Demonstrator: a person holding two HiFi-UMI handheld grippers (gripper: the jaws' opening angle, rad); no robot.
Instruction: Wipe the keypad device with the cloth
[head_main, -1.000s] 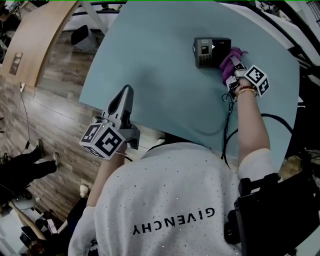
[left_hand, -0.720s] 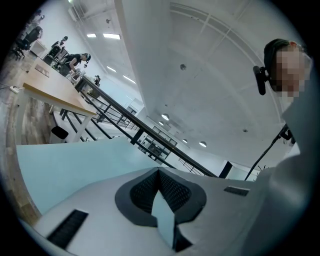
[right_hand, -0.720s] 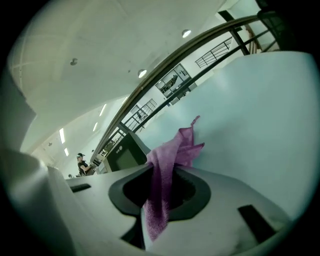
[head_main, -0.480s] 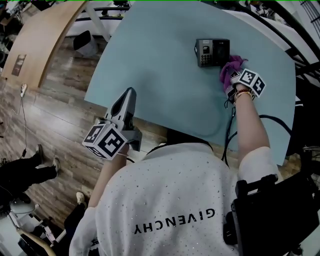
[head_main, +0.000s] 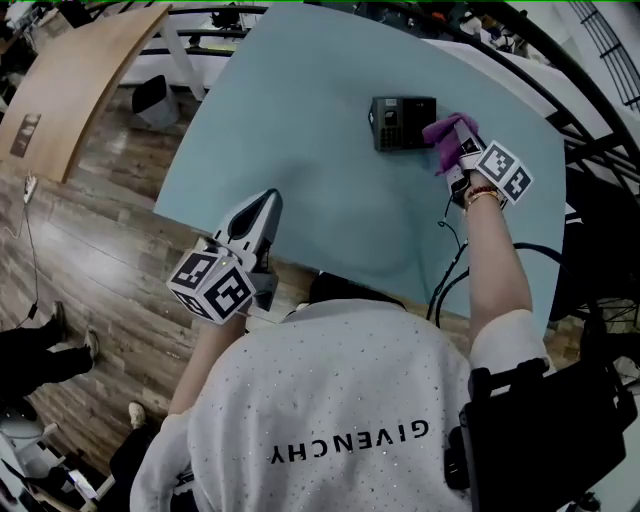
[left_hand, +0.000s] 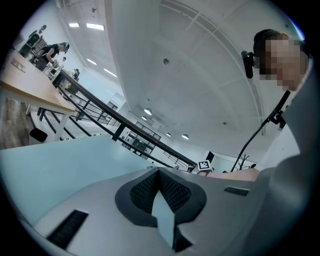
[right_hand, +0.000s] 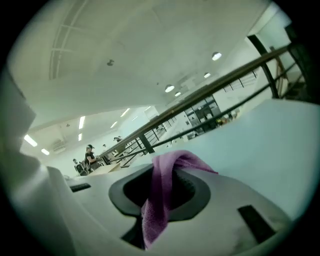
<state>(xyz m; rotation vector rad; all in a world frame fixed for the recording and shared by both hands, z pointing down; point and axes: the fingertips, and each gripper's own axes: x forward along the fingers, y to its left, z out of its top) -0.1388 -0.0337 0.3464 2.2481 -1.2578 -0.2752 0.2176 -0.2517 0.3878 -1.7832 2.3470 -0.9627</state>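
Right gripper (head_main: 458, 158) shifted: cloth (head_main: 447, 135) now level with right edge of keypad device (head_main: 403, 122), no longer off its near-right corner. Jaws pinching purple cloth; cloth touching device. Device flat on pale blue table (head_main: 310, 120). Left gripper (head_main: 267, 202) well left of device, nearer person, jaws pressed together, nothing between. Black cable (head_main: 450, 262) nearer than device, beside right arm.

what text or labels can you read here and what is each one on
"GIVENCHY": on the back of the person's shirt, upside down in the head view
keypad device: screen and key markings too small to read
cloth: no print visible
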